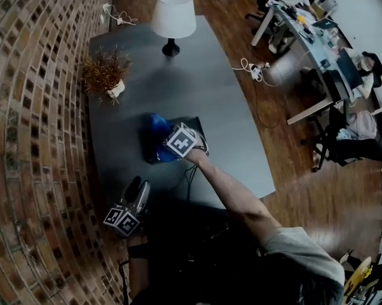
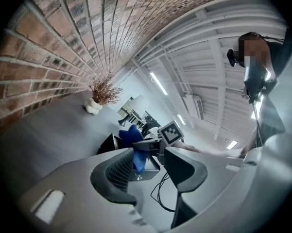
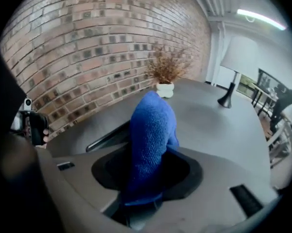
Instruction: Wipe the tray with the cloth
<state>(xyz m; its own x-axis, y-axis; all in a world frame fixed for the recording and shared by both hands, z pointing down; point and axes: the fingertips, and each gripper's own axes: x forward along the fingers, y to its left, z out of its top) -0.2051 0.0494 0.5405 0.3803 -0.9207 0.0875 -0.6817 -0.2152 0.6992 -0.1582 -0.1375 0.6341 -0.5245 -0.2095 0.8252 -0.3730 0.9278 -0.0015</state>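
A blue cloth [image 1: 156,132] hangs bunched over the left part of a black tray [image 1: 194,124] in the middle of the dark table. My right gripper [image 1: 170,146] is over the tray and shut on the cloth [image 3: 150,130], which stands up between its jaws. A raised tray edge [image 3: 107,137] shows just beyond them. My left gripper [image 1: 136,196] hovers at the table's near edge, apart from the tray, with its jaws open and nothing between them. The left gripper [image 2: 153,171] looks toward the cloth [image 2: 132,136], the tray [image 2: 109,143] and the right gripper's marker cube [image 2: 171,132].
A white-shaded lamp [image 1: 173,18] stands at the table's far end. A dried plant in a white pot [image 1: 107,75] sits by the brick wall [image 1: 32,107] on the left. A black cable [image 1: 191,176] runs off the near edge. Desks with seated people are at the far right.
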